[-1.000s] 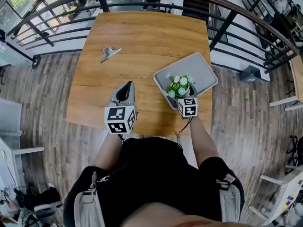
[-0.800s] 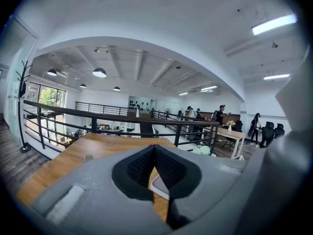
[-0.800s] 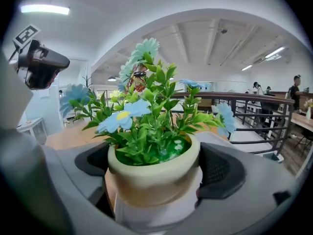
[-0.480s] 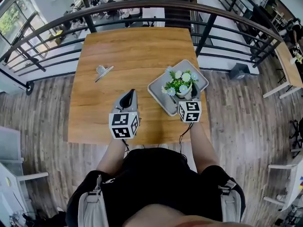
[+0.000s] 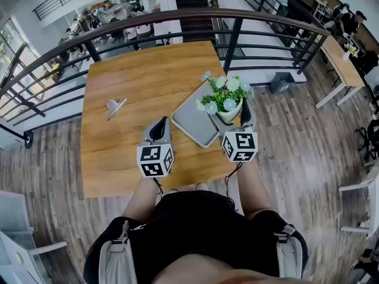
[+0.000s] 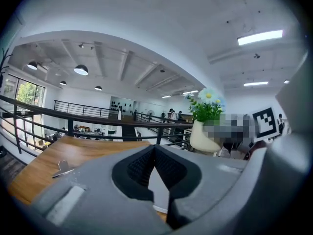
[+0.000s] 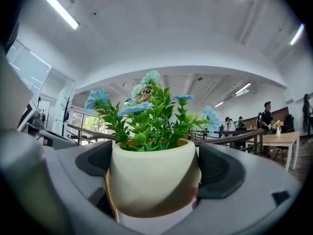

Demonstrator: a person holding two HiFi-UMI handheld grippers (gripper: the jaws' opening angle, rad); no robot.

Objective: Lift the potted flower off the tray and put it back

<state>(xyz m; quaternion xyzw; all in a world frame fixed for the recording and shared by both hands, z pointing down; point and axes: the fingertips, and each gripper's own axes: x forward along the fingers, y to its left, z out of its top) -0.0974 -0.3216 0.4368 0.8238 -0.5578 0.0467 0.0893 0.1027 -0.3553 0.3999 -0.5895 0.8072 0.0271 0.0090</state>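
The potted flower (image 5: 227, 101), a cream pot with green leaves and pale blue blooms, hangs in the air above the right end of the grey tray (image 5: 190, 122). My right gripper (image 5: 231, 115) is shut on the pot, one finger on each side. In the right gripper view the pot (image 7: 153, 177) fills the space between the dark pads (image 7: 221, 171), with only the room and ceiling behind it. My left gripper (image 5: 158, 131) hovers over the table just left of the tray, jaws shut on nothing; its view shows the pot (image 6: 203, 135) raised at the right.
The wooden table (image 5: 136, 81) carries a small metal clip (image 5: 115, 106) at its left. A black railing (image 5: 177, 16) runs along the far and right sides. The tray lies near the table's right front corner, close to the edge.
The right gripper has risen with the pot, which stood in the tray a second ago and now hangs above its right end. The left gripper stays by the tray.
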